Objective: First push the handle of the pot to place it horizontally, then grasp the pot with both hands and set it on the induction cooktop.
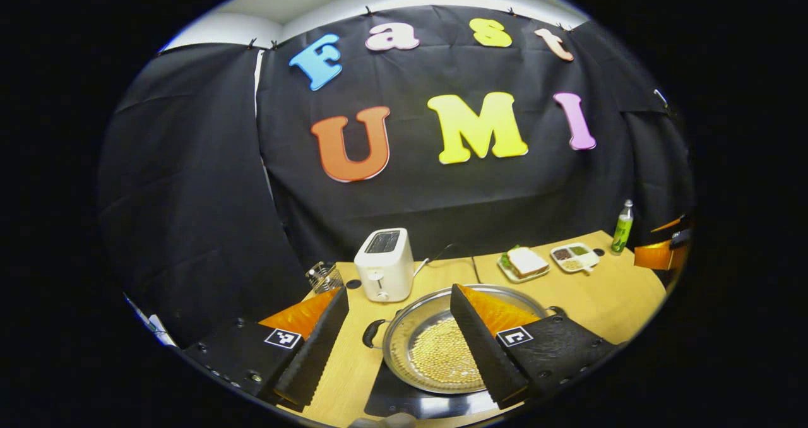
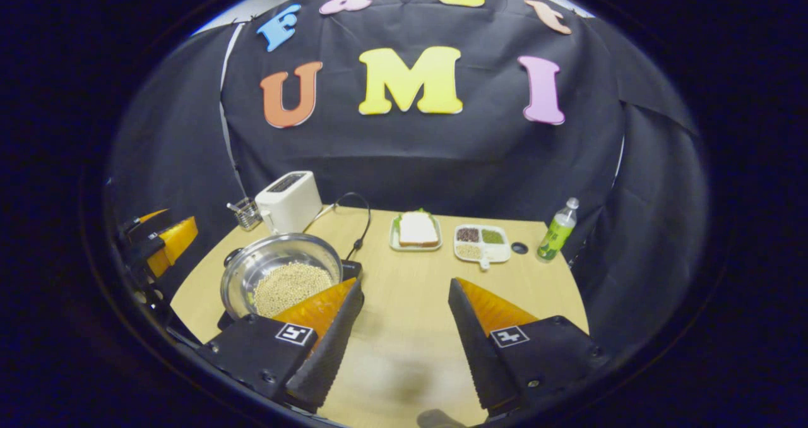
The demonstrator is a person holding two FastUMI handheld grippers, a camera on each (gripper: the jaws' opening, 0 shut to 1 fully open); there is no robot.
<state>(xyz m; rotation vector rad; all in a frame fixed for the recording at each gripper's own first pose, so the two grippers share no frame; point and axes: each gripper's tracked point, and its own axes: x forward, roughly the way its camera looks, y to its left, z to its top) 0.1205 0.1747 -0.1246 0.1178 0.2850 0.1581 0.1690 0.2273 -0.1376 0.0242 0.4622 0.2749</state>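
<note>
A steel pot (image 1: 420, 349) with yellow beans in it rests on the black induction cooktop (image 1: 404, 404) near the table's front edge. Its small black handles stick out left (image 1: 372, 333) and right (image 1: 555, 311). My left gripper (image 1: 399, 290) is open, with nothing between its fingers. Its right finger (image 1: 486, 339) lies across the right part of the pot in this view. In the right gripper view the pot (image 2: 278, 273) stands at the left on the cooktop (image 2: 351, 269). My right gripper (image 2: 405, 283) is open over bare table, to the right of the pot.
A white toaster (image 1: 384, 264) with its cable stands behind the pot, and a glass holder (image 1: 323, 276) to its left. At the back of the table (image 2: 404, 327) are a sandwich plate (image 2: 415, 231), a divided dish (image 2: 481, 242) and a green bottle (image 2: 557, 231).
</note>
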